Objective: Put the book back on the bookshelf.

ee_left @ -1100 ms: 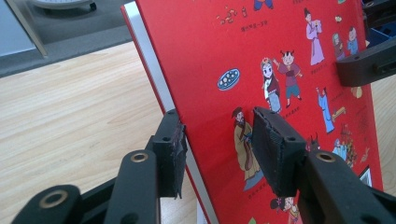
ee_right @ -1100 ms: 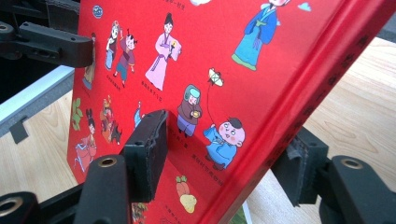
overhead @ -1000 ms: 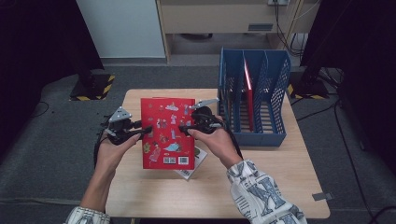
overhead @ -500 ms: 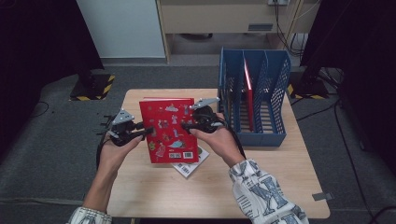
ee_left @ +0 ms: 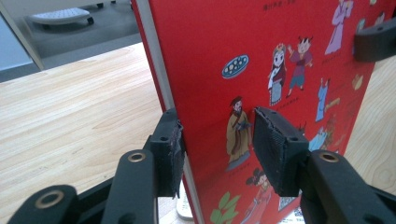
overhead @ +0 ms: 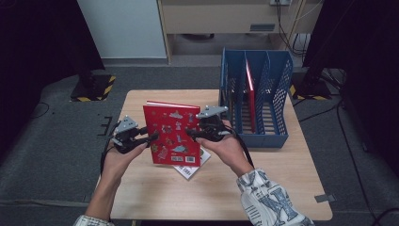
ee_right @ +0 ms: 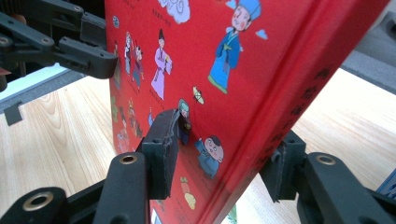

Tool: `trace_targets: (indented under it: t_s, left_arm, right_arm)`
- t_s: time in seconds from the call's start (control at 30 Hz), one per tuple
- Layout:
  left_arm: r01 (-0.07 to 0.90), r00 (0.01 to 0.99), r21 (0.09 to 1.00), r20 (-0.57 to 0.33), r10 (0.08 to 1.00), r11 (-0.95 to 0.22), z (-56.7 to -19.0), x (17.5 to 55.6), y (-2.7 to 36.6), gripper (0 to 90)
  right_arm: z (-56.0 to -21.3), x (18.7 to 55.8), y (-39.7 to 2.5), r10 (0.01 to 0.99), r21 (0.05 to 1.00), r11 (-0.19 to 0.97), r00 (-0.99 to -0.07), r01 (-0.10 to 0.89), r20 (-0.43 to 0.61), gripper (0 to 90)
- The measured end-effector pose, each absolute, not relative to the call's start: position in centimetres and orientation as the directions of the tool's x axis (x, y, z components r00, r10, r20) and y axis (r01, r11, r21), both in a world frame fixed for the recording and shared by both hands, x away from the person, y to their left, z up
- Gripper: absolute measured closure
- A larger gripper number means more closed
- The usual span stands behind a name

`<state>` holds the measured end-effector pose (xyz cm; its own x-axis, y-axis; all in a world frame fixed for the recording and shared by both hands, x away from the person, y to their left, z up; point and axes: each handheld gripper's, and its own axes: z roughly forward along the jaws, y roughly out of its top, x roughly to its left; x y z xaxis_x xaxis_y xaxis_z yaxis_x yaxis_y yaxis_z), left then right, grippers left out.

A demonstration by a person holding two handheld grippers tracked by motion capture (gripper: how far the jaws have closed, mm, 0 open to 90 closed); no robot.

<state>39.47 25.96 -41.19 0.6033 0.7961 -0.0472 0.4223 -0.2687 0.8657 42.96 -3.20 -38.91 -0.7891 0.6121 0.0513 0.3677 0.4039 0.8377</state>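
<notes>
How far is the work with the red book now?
Done: the red book is off the table, tilted, with one book already in the blue rack. In hand: the left gripper and right gripper clamp its two side edges. Left: probably carrying it into a rack slot.

The red book [overhead: 172,135] is held raised and tilted between the left gripper [overhead: 149,138] and the right gripper [overhead: 192,133], and it blocks the middle of the bench [overhead: 155,197]. Beneath its lower edge a thin booklet [overhead: 190,168] lies flat on the wood. To the right, near the right gripper, stands the blue file rack [overhead: 256,101], its mesh walls closing off that side; a red book [overhead: 251,94] already stands against a divider in it, while the slots beside it are open from above. The bench's near strip and left edge are bare wood, open to a hand.
</notes>
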Motion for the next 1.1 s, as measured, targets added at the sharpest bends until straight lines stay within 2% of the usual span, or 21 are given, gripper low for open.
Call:
trace_targets:
  t_s: [0.27,0.53,0.8,1.1]
  left_arm:
    - [0.422,0.606,0.870,-0.063,0.793,-0.254,-41.4,39.1,26.4,54.1]
    - [0.436,0.604,0.862,-0.067,0.794,-0.259,-42.1,38.3,26.2,51.0]
    - [0.450,0.598,0.858,-0.084,0.797,-0.248,-43.7,37.9,26.1,49.3]
    - [0.453,0.600,0.855,-0.083,0.796,-0.252,-44.1,37.6,26.2,49.2]
  right_arm:
    - [-38.0,42.7,-2.3,0.579,0.864,0.386,-0.814,0.325,0.048,53.5]
    - [-37.5,42.4,-2.0,0.531,0.878,0.371,-0.845,0.302,0.066,54.6]
    - [-37.1,42.2,-1.8,0.486,0.894,0.354,-0.871,0.274,0.074,61.5]
    - [-36.8,42.2,-1.2,0.456,0.903,0.336,-0.885,0.269,0.094,62.8]
